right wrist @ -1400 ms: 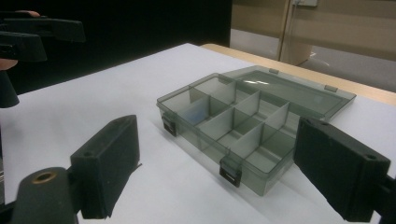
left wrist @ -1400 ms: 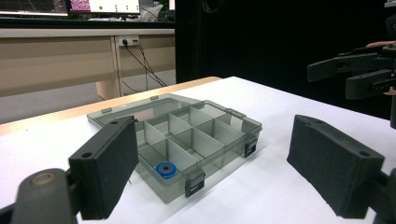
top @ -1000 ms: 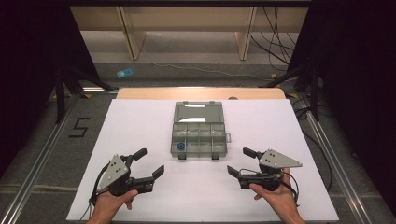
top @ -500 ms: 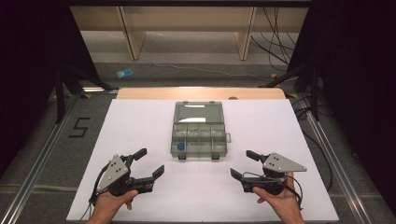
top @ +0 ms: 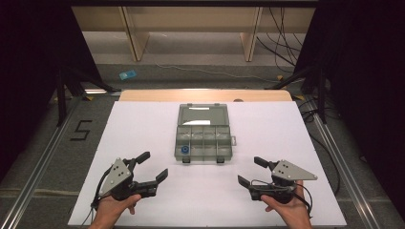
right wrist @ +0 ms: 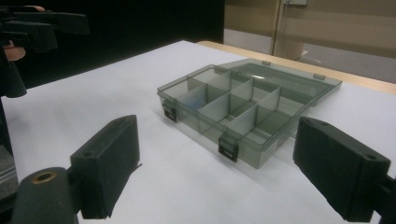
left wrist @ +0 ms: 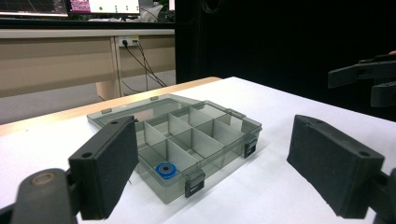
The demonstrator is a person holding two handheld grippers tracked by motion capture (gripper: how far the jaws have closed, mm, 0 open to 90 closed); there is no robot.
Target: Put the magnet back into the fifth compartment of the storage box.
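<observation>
Left gripper [top: 152,167] low at the near left of the white table [top: 143,124], jaws spread wide apart, nothing between them. Right gripper [top: 249,172] at the near right, jaws likewise wide apart and empty. Both held in a hand [top: 113,210] coming in from the near edge.

Grey compartment box [top: 203,138] flat on the table midway between the two, farther from the person than either gripper, lid [top: 202,114] thrown open and lying flat on the far side. Long axis of tray plus lid running away from the person; front wall with its two latches [left wrist: 194,188] facing the near edge. Blue ring [top: 185,150] in the near-left compartment, seen close to the front wall from the left gripper view [left wrist: 166,170]; hard to make out from the right gripper view beyond a bluish tint. Other compartments apparently bare.

From the left gripper, ring ahead and toward the right; from the right gripper, ahead and across toward the left, beyond several dividers. Left gripper judged the nearer one.

Against a second ago: right gripper drawn back toward the near edge and lower on the table; left gripper and box unmoved.
</observation>
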